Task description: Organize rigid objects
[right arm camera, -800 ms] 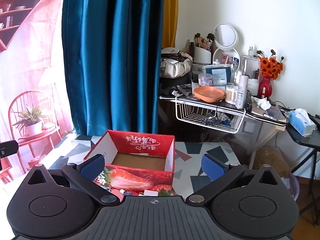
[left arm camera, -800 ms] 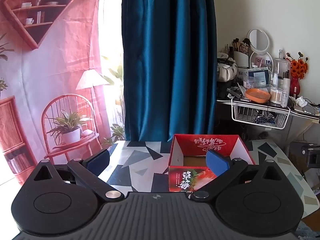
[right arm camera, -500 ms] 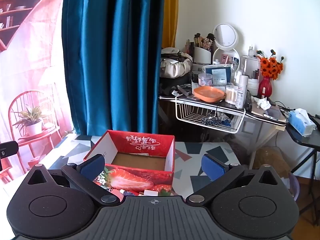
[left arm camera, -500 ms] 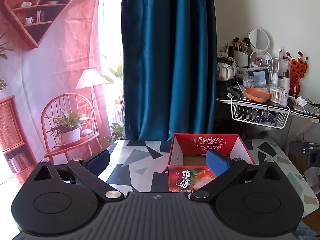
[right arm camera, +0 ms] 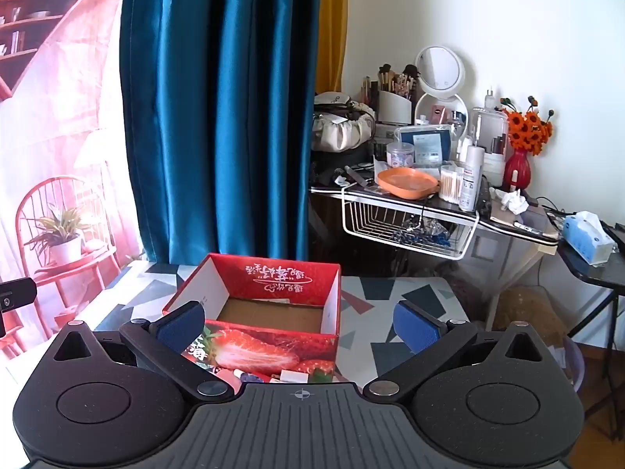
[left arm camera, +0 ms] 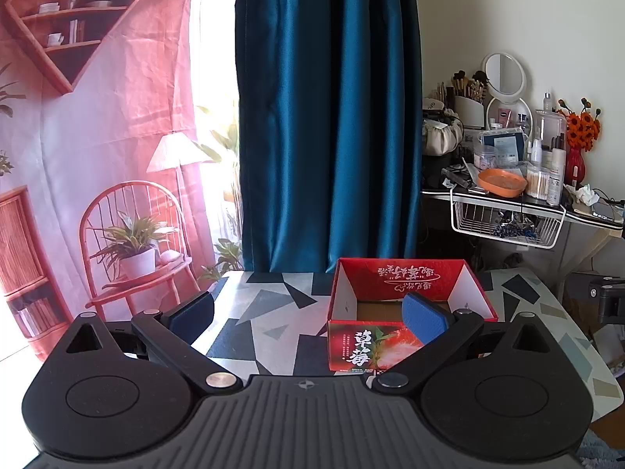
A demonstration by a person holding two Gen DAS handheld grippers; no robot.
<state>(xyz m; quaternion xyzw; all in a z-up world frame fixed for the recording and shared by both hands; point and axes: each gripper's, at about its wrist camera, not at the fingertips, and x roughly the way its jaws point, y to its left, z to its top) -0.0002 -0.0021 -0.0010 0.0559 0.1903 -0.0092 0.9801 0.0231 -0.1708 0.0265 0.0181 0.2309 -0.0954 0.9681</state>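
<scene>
The patterned table (left arm camera: 273, 312) is carrying the red strawberry box (right arm camera: 273, 312) toward its far edge, open-topped — likely sitting ready to receive things. Small objects (right arm camera: 265, 376) are lying just before its near wall. The left gripper (left arm camera: 308, 312) and right gripper (right arm camera: 299, 324) are hovering with jaws spread wide, grasping nothing — probably readying a first pick.

The red strawberry box (left arm camera: 410, 336) stands open-topped on the patterned counter (left arm camera: 273, 312), so its walls bar a level approach while the way in from above is free. Left of the box the counter lies bare up to the blue curtain (left arm camera: 328, 117). Just before the box's near wall small items (right arm camera: 265, 376) crowd the counter; right of the box it is bare.
</scene>
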